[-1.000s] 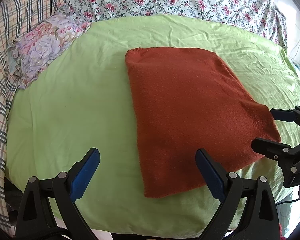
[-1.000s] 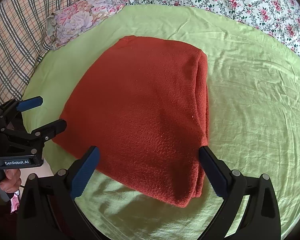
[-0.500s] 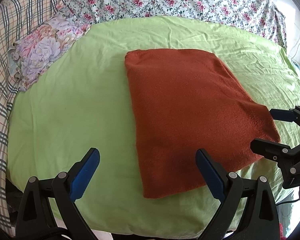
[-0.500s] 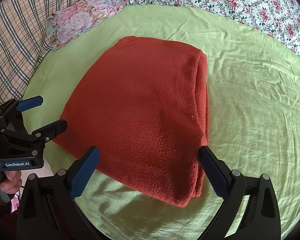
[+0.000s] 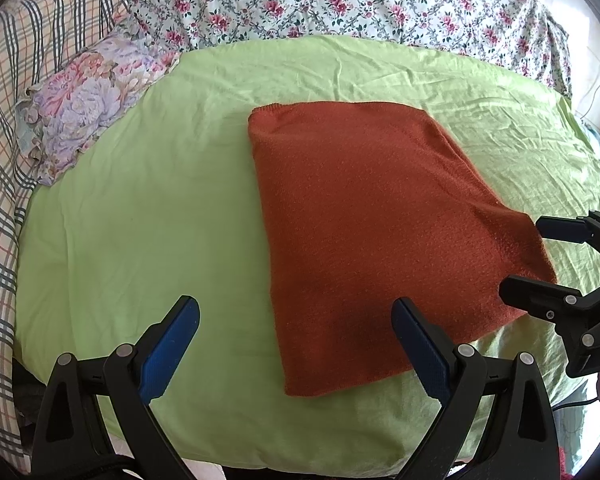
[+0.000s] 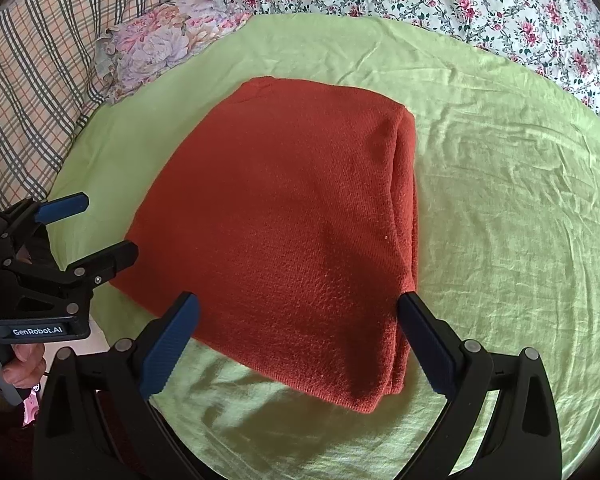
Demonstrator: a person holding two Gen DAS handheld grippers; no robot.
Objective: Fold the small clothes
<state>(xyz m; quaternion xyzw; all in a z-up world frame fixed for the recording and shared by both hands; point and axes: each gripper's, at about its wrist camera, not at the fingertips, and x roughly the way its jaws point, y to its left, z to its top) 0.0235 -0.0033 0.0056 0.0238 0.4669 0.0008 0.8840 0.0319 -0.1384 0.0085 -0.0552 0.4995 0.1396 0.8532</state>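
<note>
On green sheet (image 5: 160, 200): rust knit garment (image 5: 372, 216), folded flat; left gripper (image 5: 296, 344) and right gripper (image 6: 296, 344) both agape, empty; folding seemingly complete, next likely set aside

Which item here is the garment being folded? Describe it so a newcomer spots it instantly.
Start at the lime-green sheet covering the bed. In its middle lies the folded rust-orange knit, flat, with stacked layers along one edge. It is the only plain, textured piece; the pillow and bedding behind are patterned.

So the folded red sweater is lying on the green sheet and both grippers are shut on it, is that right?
Not quite. The folded red sweater does lie on the green sheet, but both views show the left gripper and right gripper open, gripping nothing.
</note>
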